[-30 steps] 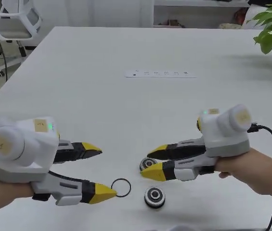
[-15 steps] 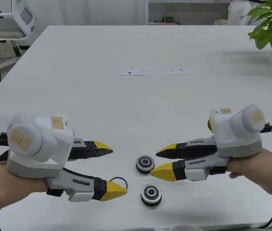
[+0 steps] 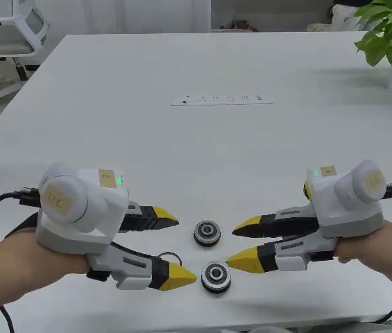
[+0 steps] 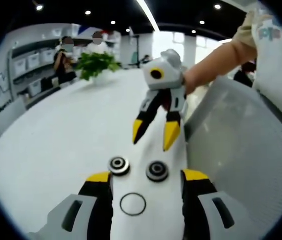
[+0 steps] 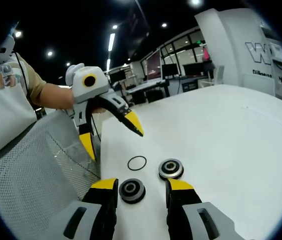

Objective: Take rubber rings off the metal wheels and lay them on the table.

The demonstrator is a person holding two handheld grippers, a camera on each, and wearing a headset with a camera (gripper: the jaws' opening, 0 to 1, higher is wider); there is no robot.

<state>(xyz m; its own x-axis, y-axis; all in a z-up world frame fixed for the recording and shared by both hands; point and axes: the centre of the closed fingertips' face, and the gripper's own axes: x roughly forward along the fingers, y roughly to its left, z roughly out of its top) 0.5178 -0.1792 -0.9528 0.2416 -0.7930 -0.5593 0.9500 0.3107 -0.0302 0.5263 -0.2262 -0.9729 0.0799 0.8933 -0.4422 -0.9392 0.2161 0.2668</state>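
One rubber ring [image 4: 121, 204] lies flat on the white worktop [image 3: 202, 152], loose, w/ nothing touching it. In the left gripper view it sits between that view's own jaws, just short of the 2 metal wheels. In the head view the lower jaw of the left tongs [image 3: 182, 248] covers part of it.

Near wheel [image 3: 216, 276] & far wheel [image 3: 207, 233] lie flat, hub up, close together but apart, in the gap between the tips of the 2 tongs. In both gripper views the near wheel has a darker rim than the far wheel; can't tell more than that.

Left tongs: jaws spread, nothing in them, tips pointing toward the wheels. Right tongs [image 3: 233, 244]: also spread & empty, tips just beside the wheels, facing the left tongs across them.

Further up the worktop: a flush socket strip [image 3: 221, 100]. Plant [image 3: 390, 31] at the far right corner, office chair [image 3: 8, 28] past the far left edge.
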